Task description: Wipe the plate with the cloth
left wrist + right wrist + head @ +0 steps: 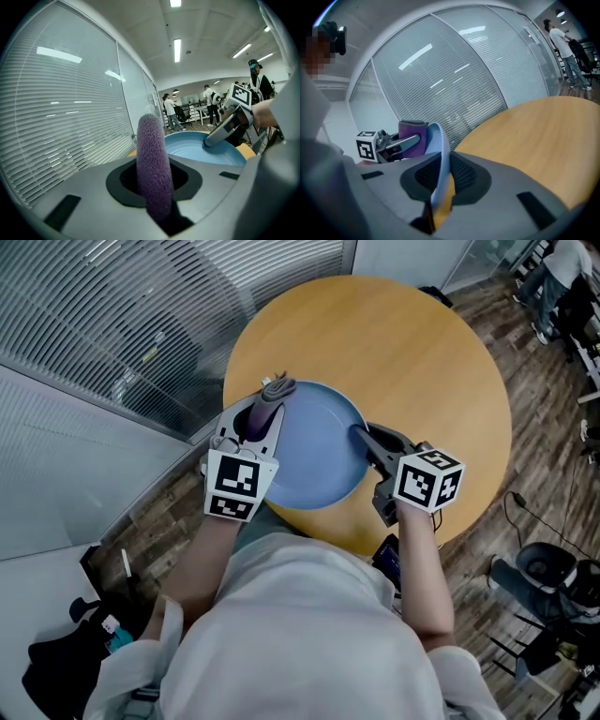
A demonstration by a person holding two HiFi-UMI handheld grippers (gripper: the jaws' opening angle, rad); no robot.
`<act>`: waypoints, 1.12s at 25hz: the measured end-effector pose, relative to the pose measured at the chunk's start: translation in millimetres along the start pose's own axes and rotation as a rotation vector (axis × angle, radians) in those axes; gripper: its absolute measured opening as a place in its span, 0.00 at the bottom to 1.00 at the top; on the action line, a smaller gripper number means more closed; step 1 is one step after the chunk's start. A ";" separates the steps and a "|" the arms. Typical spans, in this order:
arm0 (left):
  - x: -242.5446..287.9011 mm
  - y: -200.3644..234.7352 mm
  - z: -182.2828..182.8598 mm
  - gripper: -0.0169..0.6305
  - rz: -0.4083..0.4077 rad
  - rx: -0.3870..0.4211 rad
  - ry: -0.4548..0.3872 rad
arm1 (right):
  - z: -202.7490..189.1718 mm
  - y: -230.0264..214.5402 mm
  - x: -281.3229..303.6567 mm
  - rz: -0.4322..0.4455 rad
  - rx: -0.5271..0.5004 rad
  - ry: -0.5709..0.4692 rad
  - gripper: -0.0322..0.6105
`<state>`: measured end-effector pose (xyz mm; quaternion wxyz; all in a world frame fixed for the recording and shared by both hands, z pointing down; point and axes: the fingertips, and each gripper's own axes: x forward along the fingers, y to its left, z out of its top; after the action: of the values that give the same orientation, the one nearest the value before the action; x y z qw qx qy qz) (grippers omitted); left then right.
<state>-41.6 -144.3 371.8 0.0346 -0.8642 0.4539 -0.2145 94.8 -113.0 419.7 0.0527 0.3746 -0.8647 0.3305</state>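
Observation:
A blue plate [319, 451] is over the near edge of the round wooden table [422, 343]. My right gripper [361, 435] is shut on the plate's right rim, and in the right gripper view the thin blue rim [439, 154] runs edge-on between its jaws. My left gripper [265, 418] is shut on a folded purple cloth [272, 395] at the plate's left rim. In the left gripper view the cloth [152, 159] stands up between the jaws, with the plate [201, 149] just beyond it. The cloth [412, 136] lies against the plate's far side in the right gripper view.
A glass wall with blinds [141, 334] curves close behind the table on the left. A black bag [66, 652] lies on the floor at the lower left, and a chair base [553, 577] stands at the right. People [171, 112] stand far off in the room.

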 end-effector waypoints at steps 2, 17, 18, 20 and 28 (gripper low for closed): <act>1.9 -4.7 1.2 0.16 -0.007 0.026 0.002 | -1.4 1.4 -0.6 0.005 0.002 0.003 0.12; 7.2 -28.9 7.4 0.16 -0.092 0.119 -0.001 | -0.7 17.7 0.9 0.036 0.002 0.016 0.13; 7.2 -29.8 6.9 0.16 -0.100 0.126 0.002 | -1.1 19.8 2.5 0.038 0.001 0.017 0.13; 7.8 -31.5 6.5 0.16 -0.111 0.137 0.008 | -1.6 22.5 4.8 0.042 0.000 0.018 0.13; 16.8 -44.4 7.7 0.15 -0.163 0.197 0.027 | -0.5 22.0 5.3 0.041 -0.001 0.017 0.14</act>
<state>4.0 -132.7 381.9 0.0957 -0.8876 0.3594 -0.2718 76.0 -104.9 410.2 0.0536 0.3540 -0.8718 0.3343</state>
